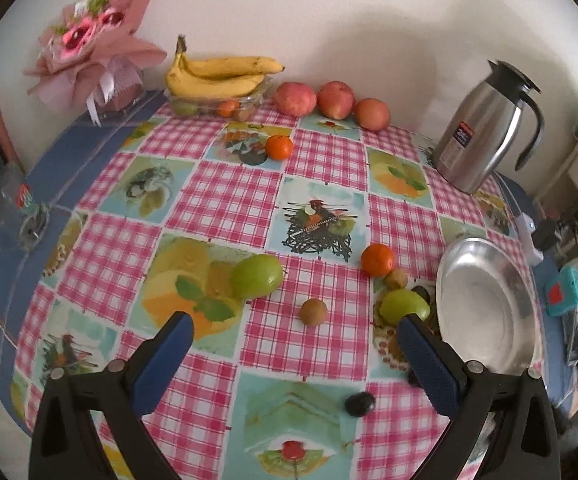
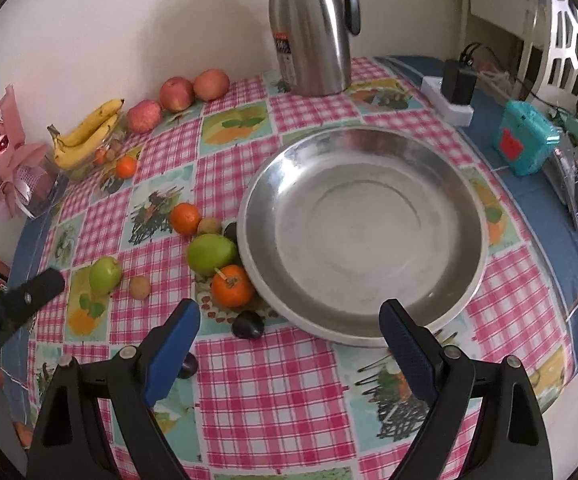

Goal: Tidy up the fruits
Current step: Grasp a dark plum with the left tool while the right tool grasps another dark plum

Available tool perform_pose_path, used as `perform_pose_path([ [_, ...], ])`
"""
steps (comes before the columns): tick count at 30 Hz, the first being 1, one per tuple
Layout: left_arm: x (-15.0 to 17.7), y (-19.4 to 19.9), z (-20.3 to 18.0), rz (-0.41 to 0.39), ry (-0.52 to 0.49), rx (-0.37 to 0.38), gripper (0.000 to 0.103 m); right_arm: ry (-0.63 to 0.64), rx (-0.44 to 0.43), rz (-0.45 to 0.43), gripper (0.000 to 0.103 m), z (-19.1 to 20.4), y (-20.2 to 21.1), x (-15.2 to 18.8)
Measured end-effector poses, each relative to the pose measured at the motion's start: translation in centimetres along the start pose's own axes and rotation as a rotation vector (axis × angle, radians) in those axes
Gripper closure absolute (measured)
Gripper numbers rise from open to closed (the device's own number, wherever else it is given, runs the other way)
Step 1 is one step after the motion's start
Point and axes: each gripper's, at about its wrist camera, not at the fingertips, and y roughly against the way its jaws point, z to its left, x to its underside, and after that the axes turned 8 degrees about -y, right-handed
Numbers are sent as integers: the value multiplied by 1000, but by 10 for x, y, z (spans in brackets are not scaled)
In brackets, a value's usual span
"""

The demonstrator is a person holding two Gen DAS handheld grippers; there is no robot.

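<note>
A shiny metal plate (image 2: 361,320) lies empty on the checked tablecloth; it also shows in the left wrist view (image 1: 485,304). Loose fruit lies left of it: two green fruits (image 2: 211,254) (image 2: 105,275), oranges (image 2: 232,286) (image 2: 185,219), small brown fruits (image 2: 140,287), dark plums (image 2: 248,325). In the left wrist view a green fruit (image 1: 257,276), a brown fruit (image 1: 313,312) and an orange (image 1: 377,260) lie ahead. My left gripper (image 1: 293,328) is open and empty above the cloth. My right gripper (image 2: 291,314) is open and empty at the plate's near rim.
Bananas (image 1: 219,74) on a clear tray and three apples (image 1: 331,102) line the back wall. A steel jug (image 2: 313,28) stands behind the plate. A pink bouquet (image 1: 93,46) is at back left. A teal box (image 2: 523,142) and a power strip (image 2: 451,98) lie right.
</note>
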Motion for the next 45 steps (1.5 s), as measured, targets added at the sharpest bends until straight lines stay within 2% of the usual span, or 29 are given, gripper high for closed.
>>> perform_pose_path([
  [2, -2, -7, 0, 28, 29, 13, 0, -2, -29, 32, 12, 5, -6, 2],
  [6, 3, -20, -8, 38, 6, 6, 0, 3, -29, 54, 12, 12, -11, 3],
  [8, 8, -27, -7, 35, 1, -13, 0, 9, -37, 69, 16, 16, -14, 5],
  [10, 10, -32, -3, 48, 11, -31, 0, 25, -33, 81, 24, 20, -17, 7],
  [12, 11, -36, 1, 58, 27, -25, 0, 38, -31, 92, 24, 23, -20, 8],
  [16, 16, -45, 6, 111, 56, 17, 1, 58, -19, 131, 36, 27, -30, 10],
  [18, 20, -51, 8, 142, 78, 39, 4, 58, -12, 146, 36, 27, -35, 10],
  [20, 23, -58, 7, 174, 84, 48, 13, 61, -10, 162, 36, 29, -40, 11],
  [27, 33, -74, 3, 245, 97, 93, 17, 78, 11, 222, 41, 35, -59, 12],
  [32, 37, -82, 3, 294, 123, 120, 31, 79, 30, 233, 45, 37, -65, 10],
  [45, 37, -81, -2, 295, 143, 167, 32, 63, 50, 270, 62, 32, -85, 8],
])
